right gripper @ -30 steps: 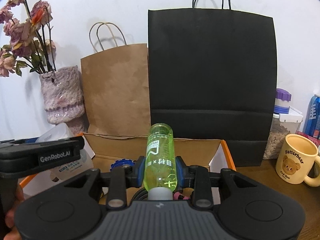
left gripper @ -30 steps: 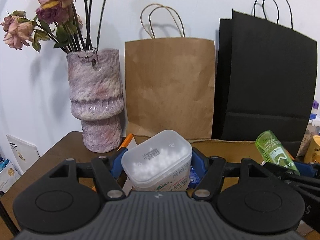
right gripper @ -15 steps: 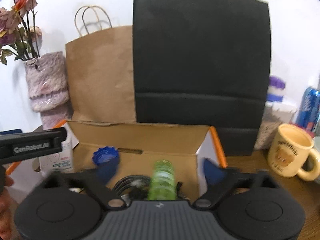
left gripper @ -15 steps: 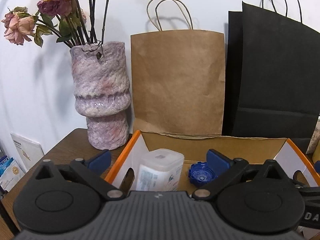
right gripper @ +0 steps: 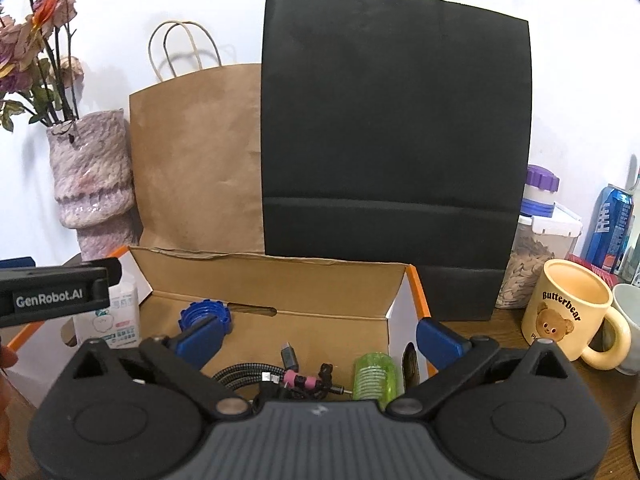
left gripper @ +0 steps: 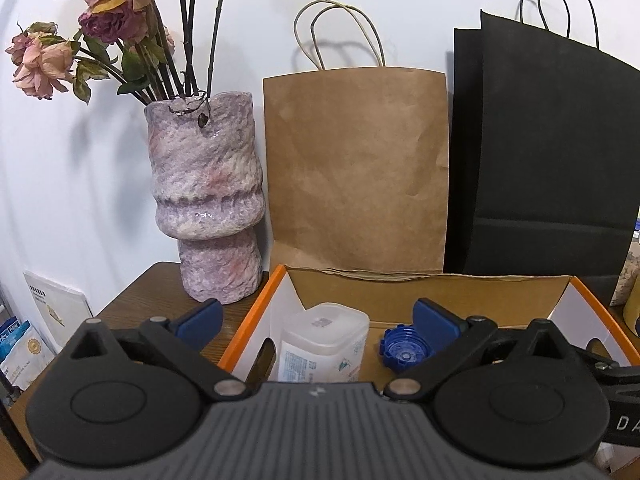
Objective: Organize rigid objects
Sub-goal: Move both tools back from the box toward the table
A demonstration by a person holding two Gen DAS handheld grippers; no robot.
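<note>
Left gripper point(left gripper: 316, 320): jaws stand wide, nothing gripped; the blue pads point(left gripper: 198, 317) are spread to either side of the box's left wall. Between them, down in the box point(left gripper: 588, 298), a clear tub point(left gripper: 322, 342) with a printed label is seen standing upright near the left wall, clear of both pads. A blue cap point(left gripper: 402, 354) lies on the box floor just right of the tub, close beside the right pad.

Right gripper point(right gripper: 318, 338): the jaws are opening, now nearly full wide, nothing pressed between the pads. A green bottle point(right gripper: 374, 376) lies in the box near its right wall, between the pads but touched by neither; only its end is seen above the gripper body. A tangle of cables point(right gripper: 280, 376) lies beside it to the left. The blue cap is seen further left, partly hidden by the left pad, and the tub behind the left gripper's body at the far left.

The box is cardboard, orange-edged, set on a wooden bench point(left gripper: 136, 304). To its right a yellow bear mug point(right gripper: 568, 316) is noted, with a seed jar point(right gripper: 532, 252) and a blue can point(right gripper: 610, 224) behind it.

At the back, against the white wall: a mottled vase point(left gripper: 208, 204) with dried roses point(left gripper: 108, 20), a brown bag point(left gripper: 356, 168), a black bag point(right gripper: 394, 152).
</note>
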